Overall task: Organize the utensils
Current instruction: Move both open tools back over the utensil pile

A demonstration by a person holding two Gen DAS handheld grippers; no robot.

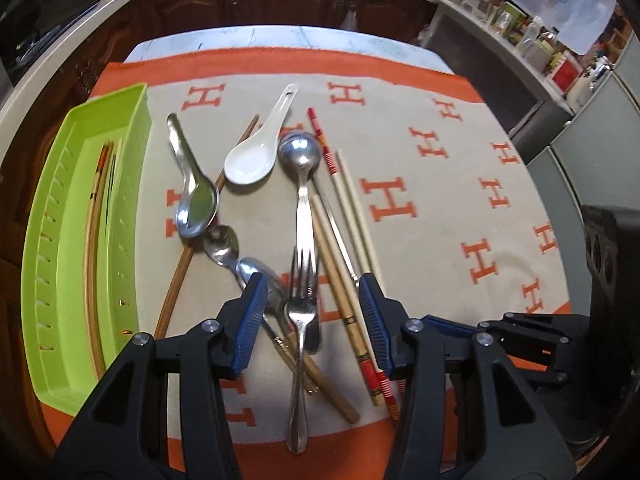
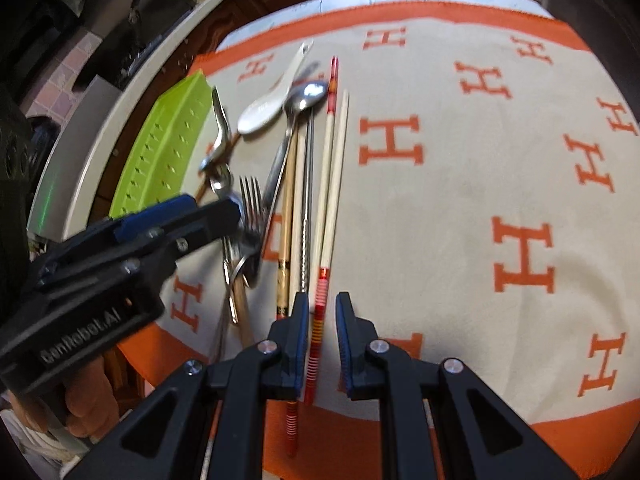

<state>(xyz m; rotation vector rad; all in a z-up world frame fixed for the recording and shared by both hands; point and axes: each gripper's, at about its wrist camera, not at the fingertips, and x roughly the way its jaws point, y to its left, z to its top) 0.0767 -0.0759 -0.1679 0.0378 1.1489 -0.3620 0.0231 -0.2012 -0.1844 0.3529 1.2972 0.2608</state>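
Note:
A heap of utensils lies on a beige and orange cloth (image 1: 440, 200). My left gripper (image 1: 314, 312) is open, its blue pads on either side of a steel fork (image 1: 301, 320) and just above it. Beside the fork are small spoons (image 1: 224, 248), a steel soup spoon (image 1: 198, 204), a white ceramic spoon (image 1: 252, 160), a long round spoon (image 1: 300, 152) and bamboo chopsticks (image 1: 340, 280). My right gripper (image 2: 322, 320) is open around the red-striped end of a white chopstick (image 2: 328, 160). The green tray (image 1: 68, 240) at the left holds a few chopsticks (image 1: 94, 240).
A brown chopstick (image 1: 180, 280) lies under the spoons near the tray. The cloth's right half is bare. Dark cabinets (image 1: 280, 4) and a counter with bottles (image 1: 540, 40) ring the table. A black box (image 1: 612, 260) stands at the right. A hand (image 2: 84, 396) holds the left gripper.

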